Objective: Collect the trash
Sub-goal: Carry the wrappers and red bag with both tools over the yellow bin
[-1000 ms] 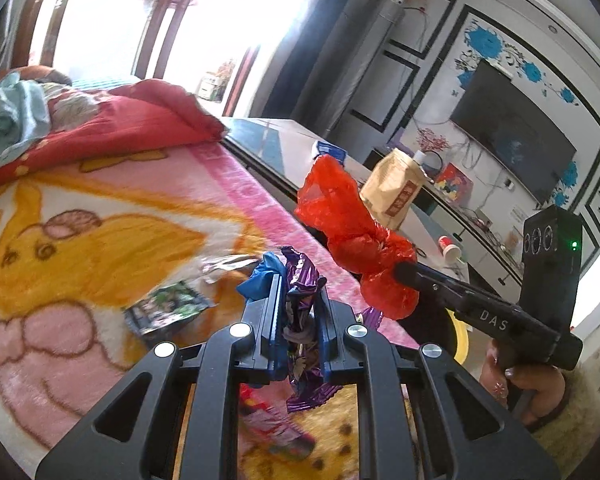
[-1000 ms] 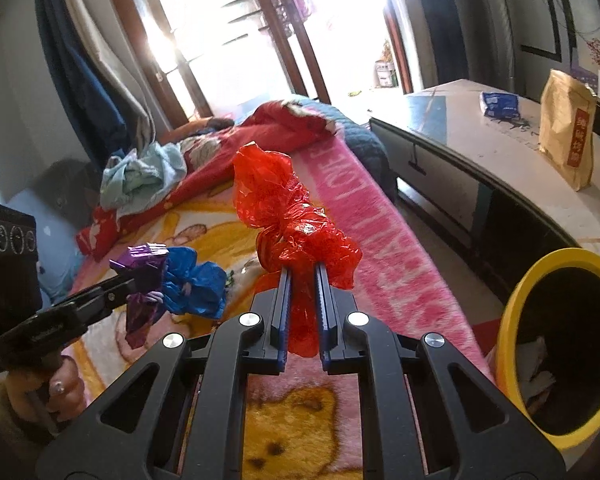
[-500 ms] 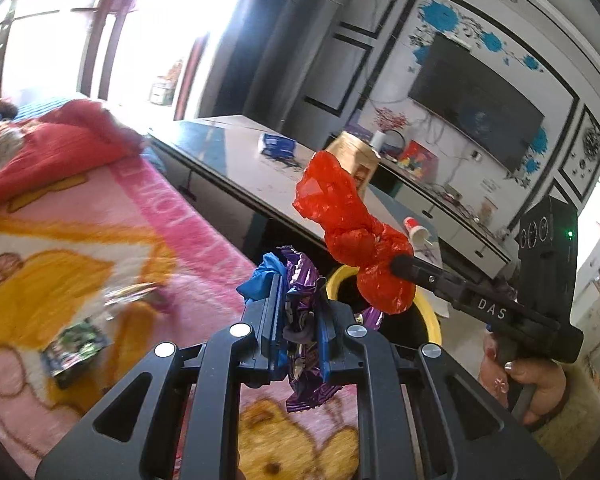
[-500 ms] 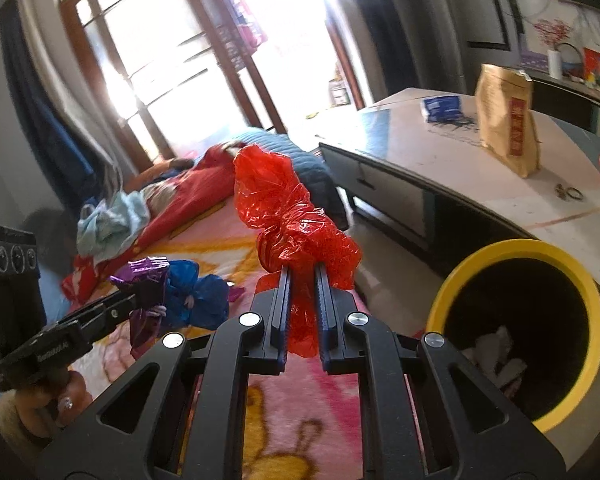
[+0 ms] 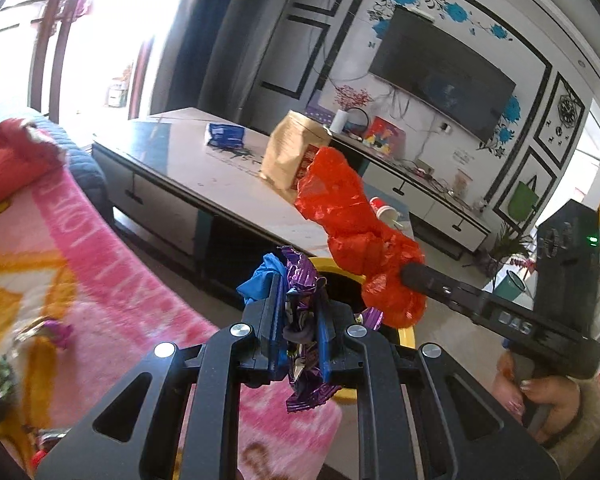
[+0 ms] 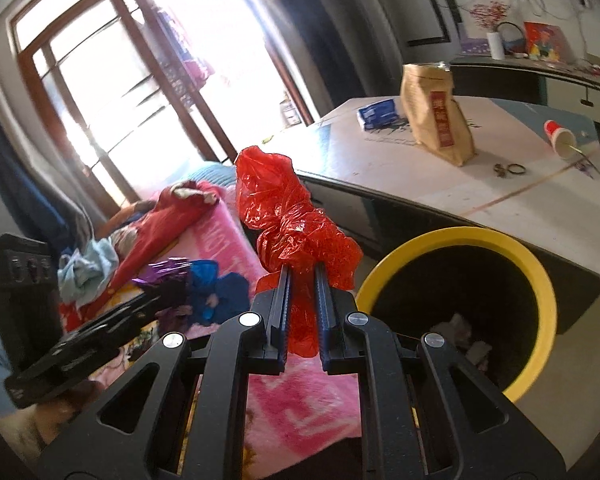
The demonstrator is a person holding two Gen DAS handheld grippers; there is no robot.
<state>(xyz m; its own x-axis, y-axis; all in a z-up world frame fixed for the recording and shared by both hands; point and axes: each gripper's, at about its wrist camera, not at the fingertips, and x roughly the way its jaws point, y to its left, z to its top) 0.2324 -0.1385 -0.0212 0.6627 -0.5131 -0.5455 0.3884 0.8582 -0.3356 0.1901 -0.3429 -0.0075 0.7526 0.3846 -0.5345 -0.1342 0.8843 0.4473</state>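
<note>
— Beside the bed's pink-blanket edge (image 6: 300, 412), above the floor: hanging a crumpled red plastic bag (image 6: 292, 216) in the right gripper (image 6: 302, 284), jaws clamped on its lower tail.
— And clamping purple foil wrappers (image 5: 300, 320) plus a blue scrap (image 5: 262, 280) in the left gripper (image 5: 298, 312)?
— Yes, pinching both upright, probably keeping loose ends from spilling.
— Heading where?
— Likely toward the yellow-rimmed bin (image 6: 540, 280), standing near the low table's corner (image 6: 560, 240), mouth open and waiting just ahead.
</note>
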